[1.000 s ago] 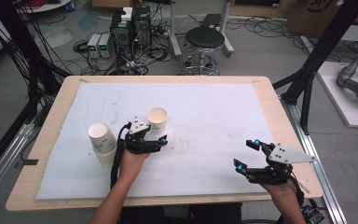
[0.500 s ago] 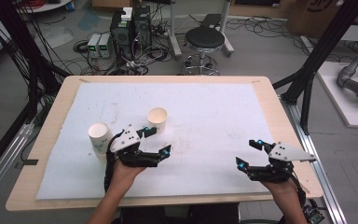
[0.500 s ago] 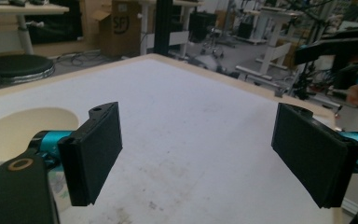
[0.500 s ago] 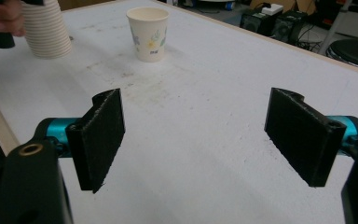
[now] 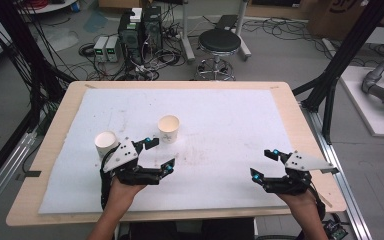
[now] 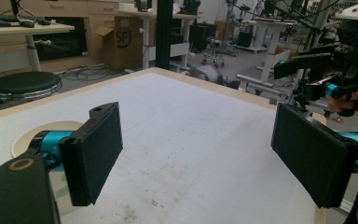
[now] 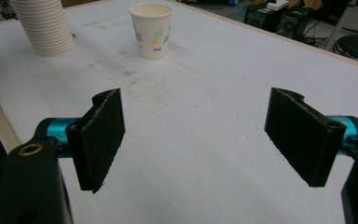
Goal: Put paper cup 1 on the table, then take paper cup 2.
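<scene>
A single paper cup (image 5: 169, 128) with a flower print stands upright on the white mat (image 5: 220, 115); it is also in the right gripper view (image 7: 151, 30). Left of it stands a stack of white paper cups (image 5: 106, 143) (image 7: 44, 25). My left gripper (image 5: 161, 153) is open and empty, just in front of the single cup and pointing right. In the left gripper view its jaws (image 6: 200, 154) are wide apart, with a cup rim (image 6: 28, 135) behind the left one. My right gripper (image 5: 262, 163) (image 7: 196, 135) is open and empty near the front right of the mat.
The mat covers a wooden table (image 5: 300, 120). A stained patch (image 5: 200, 155) marks the mat's middle. Beyond the far edge are a black stool (image 5: 220, 42) and computer boxes (image 5: 140, 25). Black frame posts (image 5: 335, 75) rise at both sides.
My left gripper has drawn back from between the cups toward the near edge and turned to the right. The right gripper has barely shifted. Both cups stay in place.
</scene>
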Available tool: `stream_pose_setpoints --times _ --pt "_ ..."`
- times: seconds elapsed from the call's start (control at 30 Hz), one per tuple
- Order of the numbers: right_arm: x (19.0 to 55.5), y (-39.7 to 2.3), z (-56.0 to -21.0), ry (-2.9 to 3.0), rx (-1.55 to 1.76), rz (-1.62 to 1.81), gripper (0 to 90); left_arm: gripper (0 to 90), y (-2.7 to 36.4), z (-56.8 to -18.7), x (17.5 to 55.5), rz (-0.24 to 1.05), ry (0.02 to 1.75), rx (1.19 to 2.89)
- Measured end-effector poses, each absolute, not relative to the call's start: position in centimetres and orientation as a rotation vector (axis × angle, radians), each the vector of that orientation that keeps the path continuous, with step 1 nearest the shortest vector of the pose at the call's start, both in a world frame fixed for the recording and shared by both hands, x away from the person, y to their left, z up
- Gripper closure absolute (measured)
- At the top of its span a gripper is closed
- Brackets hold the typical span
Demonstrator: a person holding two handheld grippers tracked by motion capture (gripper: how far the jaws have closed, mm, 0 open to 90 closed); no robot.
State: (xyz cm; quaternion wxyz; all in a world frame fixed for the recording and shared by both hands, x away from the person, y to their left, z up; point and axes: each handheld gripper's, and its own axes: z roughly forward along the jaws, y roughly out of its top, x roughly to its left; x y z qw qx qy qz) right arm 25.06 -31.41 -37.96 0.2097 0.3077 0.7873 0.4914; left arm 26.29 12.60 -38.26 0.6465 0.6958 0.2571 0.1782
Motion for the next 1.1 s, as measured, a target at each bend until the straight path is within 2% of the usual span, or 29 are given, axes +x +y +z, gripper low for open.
stream_pose_setpoints --times 0.6,1.1 --pt "24.7 -31.7 -38.1 2.188 0.869 1.398 20.6 17.0 14.0 -36.8 25.3 0.407 0.572 1.588" --pt "24.7 -31.5 -38.2 2.206 0.863 1.399 20.6 17.1 18.7 -33.1 23.5 0.474 0.582 1.503"
